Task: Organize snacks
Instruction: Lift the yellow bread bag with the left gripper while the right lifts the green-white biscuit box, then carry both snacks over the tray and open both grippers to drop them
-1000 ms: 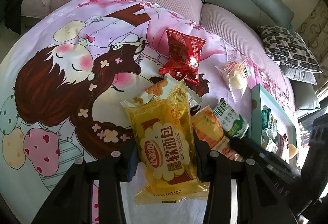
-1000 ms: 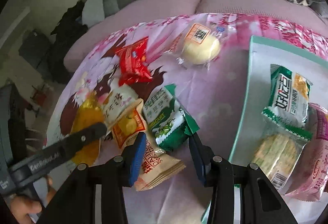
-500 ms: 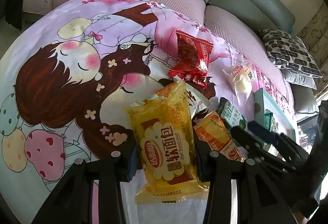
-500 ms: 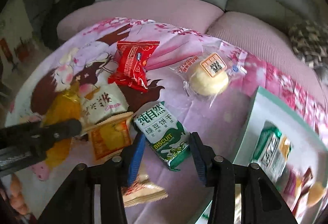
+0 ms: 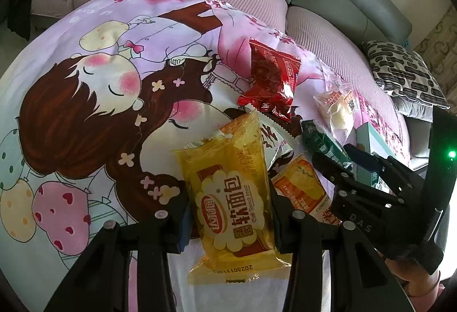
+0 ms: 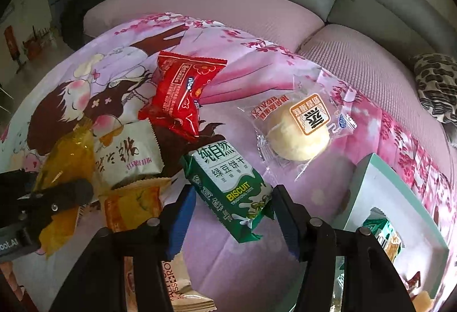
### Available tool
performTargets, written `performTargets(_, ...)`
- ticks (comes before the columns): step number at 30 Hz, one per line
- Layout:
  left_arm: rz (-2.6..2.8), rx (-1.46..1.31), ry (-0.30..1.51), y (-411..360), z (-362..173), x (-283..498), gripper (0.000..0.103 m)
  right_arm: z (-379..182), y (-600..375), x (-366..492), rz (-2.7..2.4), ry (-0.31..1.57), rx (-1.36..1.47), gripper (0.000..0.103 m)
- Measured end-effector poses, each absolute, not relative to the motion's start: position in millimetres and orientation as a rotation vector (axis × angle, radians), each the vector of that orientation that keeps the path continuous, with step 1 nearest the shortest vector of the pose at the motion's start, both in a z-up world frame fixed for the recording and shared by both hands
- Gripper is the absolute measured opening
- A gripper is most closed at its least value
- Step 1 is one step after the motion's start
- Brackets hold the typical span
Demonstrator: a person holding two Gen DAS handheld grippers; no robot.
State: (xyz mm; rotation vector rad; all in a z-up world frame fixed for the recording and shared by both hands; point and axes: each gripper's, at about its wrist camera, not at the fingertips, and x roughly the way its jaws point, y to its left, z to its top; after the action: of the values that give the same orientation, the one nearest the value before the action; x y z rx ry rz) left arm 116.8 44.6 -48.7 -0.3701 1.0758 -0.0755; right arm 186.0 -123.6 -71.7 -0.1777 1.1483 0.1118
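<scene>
The green biscuit packet [image 6: 228, 192] is a light, puffy foil pouch, smooth and a little slippery, and the biscuits inside will likely crack if squeezed hard. The best hold is probably across its narrow middle, on the flat faces, not on the crimped ends, which would fold and slide out. It lies low in the centre of the right wrist view, tilted, on the pink cartoon-print blanket [image 6: 85, 89], printed in green and white with "BISCUIT" near its lower end. The right gripper [image 6: 232, 222] straddles it with its jaws opening; the blue pads stand on either side of the packet and seem not to press it.

The left gripper [image 5: 228, 222] is clamped on the yellow bread packet [image 5: 231, 197], a soft, squashy, glossy bag held at bottom centre of the left wrist view.

A red packet [image 6: 182, 97] lies upper centre, a clear-wrapped round pastry [image 6: 300, 137] right of centre, and the pale green tray [image 6: 400, 183], already holding snacks, sits at the lower right.
</scene>
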Motion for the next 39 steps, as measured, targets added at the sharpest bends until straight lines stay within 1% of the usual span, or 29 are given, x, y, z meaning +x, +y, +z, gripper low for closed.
performTargets(3,-0.075,-0.370,1.075,45,-48,117,0.045,-65,-126,184,0.132,1.143,-0.178,0.060)
performTargets(7,-0.074,-0.372,1.070,45,-47,117,0.045,-58,-128,184,0.159,1.133,-0.175,0.064)
performTargets(16,-0.078,-0.374,1.073,46,-47,117,0.045,-82,-121,193,0.205,1.199,-0.171,0.064)
performTargets(18,-0.076,-0.375,1.073,46,-47,118,0.045,-81,-123,192,0.199,1.197,-0.155,0.062)
performTargets(19,-0.076,-0.375,1.073,47,-48,118,0.045,-81,-123,192,0.197,1.198,-0.149,0.058)
performTargets(21,-0.074,-0.377,1.073,47,-48,118,0.045,-79,-122,190,0.198,1.191,-0.148,0.053)
performTargets(23,-0.074,-0.374,1.071,48,-47,118,0.045,-77,-121,186,0.207,1.181,-0.144,0.046)
performTargets(30,-0.079,-0.358,1.057,42,-35,116,0.045,-59,-117,172,0.182,1.125,-0.100,0.043)
performTargets(39,-0.119,-0.302,1.017,20,-5,113,0.045,-13,-147,139,0.081,0.998,0.075,0.042)
